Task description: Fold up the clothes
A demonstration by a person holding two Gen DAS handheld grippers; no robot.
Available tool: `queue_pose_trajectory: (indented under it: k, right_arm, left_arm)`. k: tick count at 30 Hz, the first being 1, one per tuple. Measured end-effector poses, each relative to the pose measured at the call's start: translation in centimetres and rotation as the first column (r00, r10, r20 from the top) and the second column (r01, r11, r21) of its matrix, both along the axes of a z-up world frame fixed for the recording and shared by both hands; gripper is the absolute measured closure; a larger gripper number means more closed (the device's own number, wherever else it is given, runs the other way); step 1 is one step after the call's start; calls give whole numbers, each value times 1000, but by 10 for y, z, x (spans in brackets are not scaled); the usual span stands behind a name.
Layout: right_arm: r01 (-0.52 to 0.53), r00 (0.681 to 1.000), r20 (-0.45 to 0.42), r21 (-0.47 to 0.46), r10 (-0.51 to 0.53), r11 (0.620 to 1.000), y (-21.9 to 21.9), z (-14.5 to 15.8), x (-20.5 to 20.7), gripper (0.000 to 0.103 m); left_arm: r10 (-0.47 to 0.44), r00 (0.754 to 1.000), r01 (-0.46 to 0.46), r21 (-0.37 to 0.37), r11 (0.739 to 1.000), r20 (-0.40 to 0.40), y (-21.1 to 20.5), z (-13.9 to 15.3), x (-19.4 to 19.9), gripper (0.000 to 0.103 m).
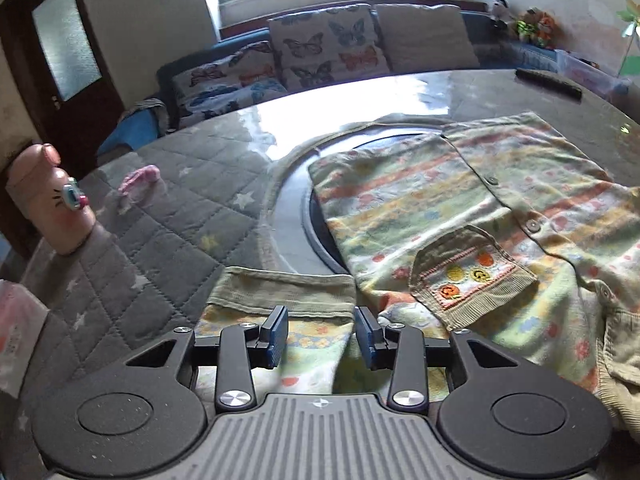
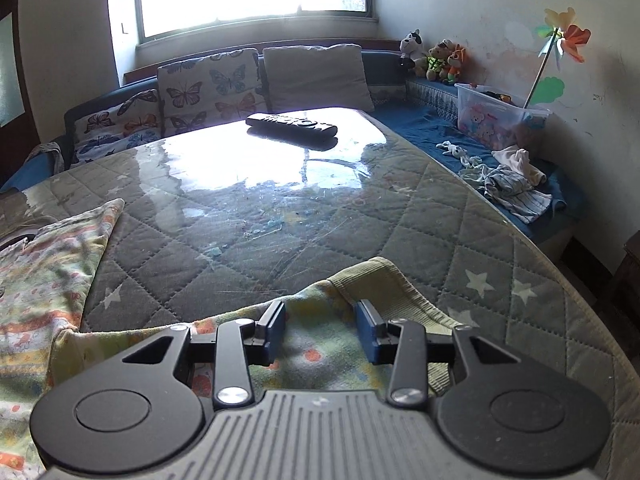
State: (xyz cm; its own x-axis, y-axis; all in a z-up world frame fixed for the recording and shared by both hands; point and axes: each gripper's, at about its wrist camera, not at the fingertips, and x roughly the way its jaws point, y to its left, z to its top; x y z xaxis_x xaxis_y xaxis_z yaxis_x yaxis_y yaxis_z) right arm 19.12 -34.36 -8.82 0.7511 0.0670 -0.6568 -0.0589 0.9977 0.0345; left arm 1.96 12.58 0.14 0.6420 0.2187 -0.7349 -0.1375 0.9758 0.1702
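While the patterned jacket (image 1: 460,200) lies flat on the table (image 2: 280,216), left gripper (image 1: 321,330) & right gripper (image 2: 321,330) both hang w/ jaws apart over a sleeve cuff each, cloth between pads, unclamped; body spreads between them.

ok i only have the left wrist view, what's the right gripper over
Observer: The right gripper hangs with jaws apart over the other sleeve of the garment; nothing is pinched.
Operator: anything past that sleeve on the right side
Observer: Loose small clothes lie on the blue couch seat beyond the table edge.
Operator: that dark bar far on the table, what is it
Observer: A remote control, lying flat on the glossy tabletop.
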Motion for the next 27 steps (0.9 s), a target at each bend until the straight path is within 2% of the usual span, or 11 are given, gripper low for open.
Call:
queue_pose_trajectory:
  k: [5, 6, 7, 8, 10, 13, 16, 20, 23, 27]
  right_arm:
    - [0, 1000, 3, -4, 0, 1000, 3, 0, 0, 59]
    - [0, 1000, 4, -6, 0, 1000, 3, 0, 0, 59]
    - [1, 1000, 4, -7, -1, 1000, 3, 0, 0, 59]
    - [1, 1000, 4, -8, -1, 1000, 3, 0, 0, 59]
    - [2, 1000, 3, -7, -2, 1000, 3, 0, -1, 58]
    - [3, 1000, 2, -6, -3, 1000, 3, 0, -2, 58]
    - [4, 1000, 2, -6, -4, 1000, 3, -1, -4, 58]
    - [7, 1000, 1, -1, -7, 1000, 2, -1, -6, 57]
    - [7, 1000, -1, 3, -7, 1000, 2, -1, -8, 56]
    - [2, 1000, -5, 2, -2, 1000, 2, 0, -11, 52]
  left_arm:
    - [4, 1000, -4, 2, 1000, 0, 3, -5, 3, 66]
    - [7, 1000, -7, 1, 1000, 2, 4, -6, 3, 73]
    - [9, 1000, -9, 0, 1000, 5, 5, -6, 3, 90]
    - [13, 1000, -13, 2, 1000, 10, 6, -6, 3, 95]
    - [34, 999, -34, 9, 999, 38, 8, -4, -3, 100]
    - [114, 987, -114, -10, 993, 111, 22, 11, -21, 101]
    - [233, 958, -231, -35, 972, 167, 43, 26, -45, 101]
    - [380, 900, -378, -51, 924, 215, 70, 40, -83, 101]
    - [459, 862, -458, -58, 887, 214, 83, 41, -107, 101]
    - [534, 826, -535, -50, 844, 179, 90, 30, -129, 103]
